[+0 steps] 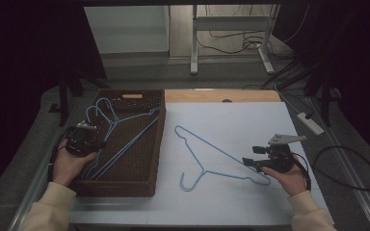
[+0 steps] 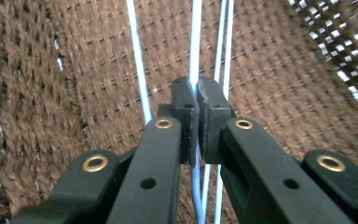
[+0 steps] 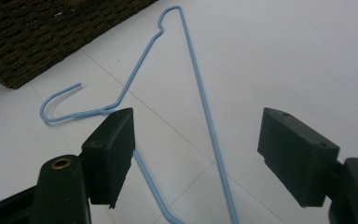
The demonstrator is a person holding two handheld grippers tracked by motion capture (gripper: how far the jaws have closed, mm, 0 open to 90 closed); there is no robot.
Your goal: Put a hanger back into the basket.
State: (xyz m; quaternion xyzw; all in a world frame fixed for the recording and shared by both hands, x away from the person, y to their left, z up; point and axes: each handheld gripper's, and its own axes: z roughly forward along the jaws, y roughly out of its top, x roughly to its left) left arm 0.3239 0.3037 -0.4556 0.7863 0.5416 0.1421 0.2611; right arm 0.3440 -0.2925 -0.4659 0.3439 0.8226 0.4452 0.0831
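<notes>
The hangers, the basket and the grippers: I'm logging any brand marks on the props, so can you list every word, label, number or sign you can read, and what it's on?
None: no readable text in any view.
The blue wire hanger on the table is bare wire.
The brown woven basket has a pale patch on its far wall, unreadable.
The left gripper and right gripper show brass rivets, no markings.

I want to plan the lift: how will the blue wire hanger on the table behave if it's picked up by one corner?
The hanger is thin wire, so it is probably light and springy. Held at one corner by the right gripper, it would likely swing and dangle. Lying flat on the smooth table, it may slide when nudged.
</notes>
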